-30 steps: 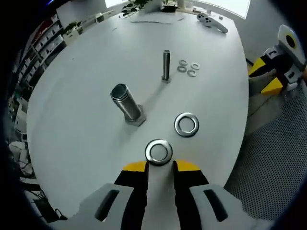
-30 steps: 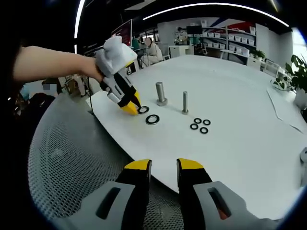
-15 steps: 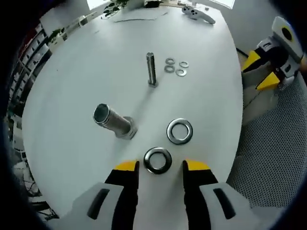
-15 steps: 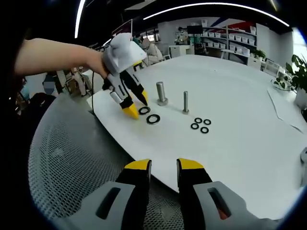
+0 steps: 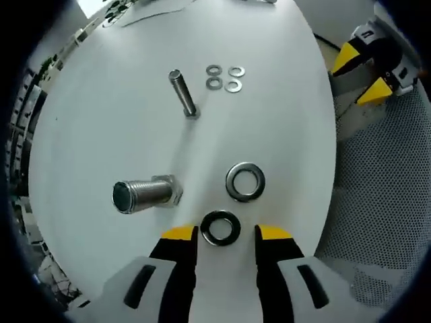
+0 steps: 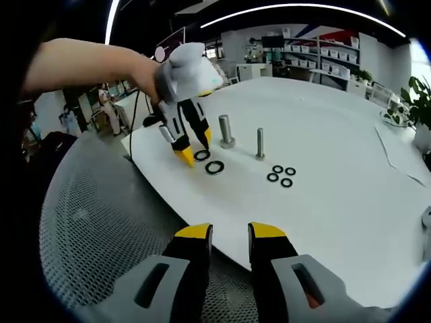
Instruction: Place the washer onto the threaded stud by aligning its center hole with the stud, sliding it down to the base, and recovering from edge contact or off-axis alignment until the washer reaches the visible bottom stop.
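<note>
Compared with a second ago, the left gripper (image 5: 225,234) has tipped to look more steeply down at the table, and its jaws, which were almost together just behind the washer, now stand apart with one yellow tip on each side of it. In the left gripper view the near washer (image 5: 221,228) lies flat on the white table (image 5: 101,121), between the two tips, close to them but, as far as I can judge, not yet gripped. It is a dark, shiny metal ring with a wide round hole, and it has no long axis, so the jaws can only take it across its rim. A second large washer (image 5: 244,182) lies just beyond it, apart from it. The thick threaded stud (image 5: 143,194) stands to the left of the washer and a little further out, so I judge that the next move is to pinch the ring, lift it and carry it to the left over the top of the stud. A thinner stud (image 5: 183,94) stands further away, with four small washers (image 5: 224,78) near it. The left gripper is clearly the nearer one. The right gripper (image 6: 227,239) hangs with its tips a little apart and empty, over the perforated grey surface (image 6: 87,222) off the table edge, well away from the washer (image 6: 202,155).
</note>
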Demonstrator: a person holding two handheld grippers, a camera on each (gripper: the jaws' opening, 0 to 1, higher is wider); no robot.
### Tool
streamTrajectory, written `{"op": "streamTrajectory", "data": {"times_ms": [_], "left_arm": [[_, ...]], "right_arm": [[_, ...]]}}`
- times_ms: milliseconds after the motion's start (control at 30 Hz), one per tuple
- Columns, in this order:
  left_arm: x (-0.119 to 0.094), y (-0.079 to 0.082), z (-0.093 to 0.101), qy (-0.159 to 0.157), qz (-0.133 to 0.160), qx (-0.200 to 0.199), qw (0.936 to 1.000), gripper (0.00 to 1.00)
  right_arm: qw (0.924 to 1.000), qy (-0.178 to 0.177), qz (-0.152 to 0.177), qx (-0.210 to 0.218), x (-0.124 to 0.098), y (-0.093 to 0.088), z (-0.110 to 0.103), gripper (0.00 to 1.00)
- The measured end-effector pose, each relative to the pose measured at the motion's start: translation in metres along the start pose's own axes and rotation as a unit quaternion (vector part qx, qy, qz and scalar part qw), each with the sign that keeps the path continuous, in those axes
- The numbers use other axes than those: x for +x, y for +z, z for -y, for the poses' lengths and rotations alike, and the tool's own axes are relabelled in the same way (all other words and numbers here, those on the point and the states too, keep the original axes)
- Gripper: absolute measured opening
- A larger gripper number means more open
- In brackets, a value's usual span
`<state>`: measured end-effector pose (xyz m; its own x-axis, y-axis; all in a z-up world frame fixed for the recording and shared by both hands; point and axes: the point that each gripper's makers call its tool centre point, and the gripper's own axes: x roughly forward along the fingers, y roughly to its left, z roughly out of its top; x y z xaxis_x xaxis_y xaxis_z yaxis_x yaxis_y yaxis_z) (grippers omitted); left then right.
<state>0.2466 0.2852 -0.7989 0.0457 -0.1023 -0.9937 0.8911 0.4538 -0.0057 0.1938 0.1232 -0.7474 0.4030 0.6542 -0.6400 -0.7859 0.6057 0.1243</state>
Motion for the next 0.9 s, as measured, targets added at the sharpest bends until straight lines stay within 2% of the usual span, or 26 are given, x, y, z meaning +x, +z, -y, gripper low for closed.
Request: {"op": "streamTrajectory", "data": {"times_ms": [133,433,700,900], "left_arm": [[0.0001,-0.0008,0.0000,0.000,-0.017,-0.001,0.9999,0.33],[-0.0010,-0.0024,0.0000,0.001,-0.011,0.000,0.9999,0.32],[-0.0019,-0.0023,-0.0052,0.010,-0.002,-0.011,0.9999,0.21],[-0.0031,-0.0011,-0.0029,0.018,-0.013,0.002,0.9998,0.22]], "right_arm": [[1.0000,0.000,0.000,0.000,-0.0001,0.0000,0.0001,0.24],[1.0000,0.001,0.001,-0.001,-0.0002,0.0003,-0.0003,0.24],[1.0000,0.002,0.003,-0.001,-0.0001,0.0008,-0.0004,0.24],[1.0000,0.003,0.002,-0.002,0.0001,0.0008,-0.0008,0.24]]}}
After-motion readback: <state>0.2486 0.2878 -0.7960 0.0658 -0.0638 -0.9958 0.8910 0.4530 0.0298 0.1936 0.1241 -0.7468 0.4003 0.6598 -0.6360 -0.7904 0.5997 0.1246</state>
